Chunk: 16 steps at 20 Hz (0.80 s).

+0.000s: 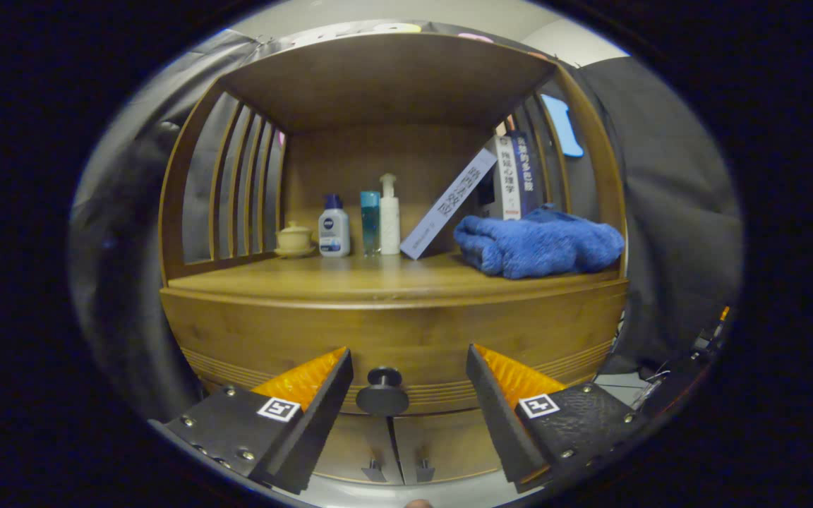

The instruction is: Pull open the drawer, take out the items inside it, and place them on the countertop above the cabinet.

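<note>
A wooden cabinet stands ahead with its drawer front [392, 339] closed under the countertop [350, 279]. The drawer's dark round knob [382, 392] sits in the gap between my fingers, closer to the left one, with space on both sides. My gripper [408, 363] is open and holds nothing. The drawer's inside is hidden.
On the countertop stand a small lidded cup [294, 239], a white bottle with a blue cap [334, 227], a teal bottle [370, 221], a white pump bottle [389, 215], leaning books [449, 203] and a folded blue towel [537, 243]. Two lower doors with small handles [398, 469] sit beneath the drawer.
</note>
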Tool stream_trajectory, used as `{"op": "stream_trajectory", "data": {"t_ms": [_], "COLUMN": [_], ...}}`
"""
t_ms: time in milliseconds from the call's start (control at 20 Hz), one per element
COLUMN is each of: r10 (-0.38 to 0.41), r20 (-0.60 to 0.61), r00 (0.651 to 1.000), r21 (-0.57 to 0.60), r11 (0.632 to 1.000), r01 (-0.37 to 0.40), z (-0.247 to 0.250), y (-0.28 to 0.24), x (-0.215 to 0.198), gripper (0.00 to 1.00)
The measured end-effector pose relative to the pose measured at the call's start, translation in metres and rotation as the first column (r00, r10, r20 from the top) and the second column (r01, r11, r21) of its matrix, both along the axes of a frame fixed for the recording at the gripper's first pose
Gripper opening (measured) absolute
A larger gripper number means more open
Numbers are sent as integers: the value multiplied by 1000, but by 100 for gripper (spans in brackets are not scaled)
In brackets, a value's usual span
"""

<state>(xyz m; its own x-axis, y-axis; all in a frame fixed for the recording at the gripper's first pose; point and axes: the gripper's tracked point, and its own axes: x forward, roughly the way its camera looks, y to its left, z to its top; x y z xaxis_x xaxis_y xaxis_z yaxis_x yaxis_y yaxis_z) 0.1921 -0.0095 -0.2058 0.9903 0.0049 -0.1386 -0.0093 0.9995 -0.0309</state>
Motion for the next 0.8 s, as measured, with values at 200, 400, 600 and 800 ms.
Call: {"op": "stream_trajectory", "data": {"t_ms": [200,400,600,800], "r10": [9,3,44,36], "r20": [-50,8,19,-54], "r00": [999,1000,999,998], "r21": [34,-7,36,2], "r11": [999,1000,998,999], "r01": [-7,-3,-45,-36], "z": [-32,-25,-27,-26], "y": [6,12,17,12], "x": [17,14,12,-13], "gripper": [80,57,40,30]}}
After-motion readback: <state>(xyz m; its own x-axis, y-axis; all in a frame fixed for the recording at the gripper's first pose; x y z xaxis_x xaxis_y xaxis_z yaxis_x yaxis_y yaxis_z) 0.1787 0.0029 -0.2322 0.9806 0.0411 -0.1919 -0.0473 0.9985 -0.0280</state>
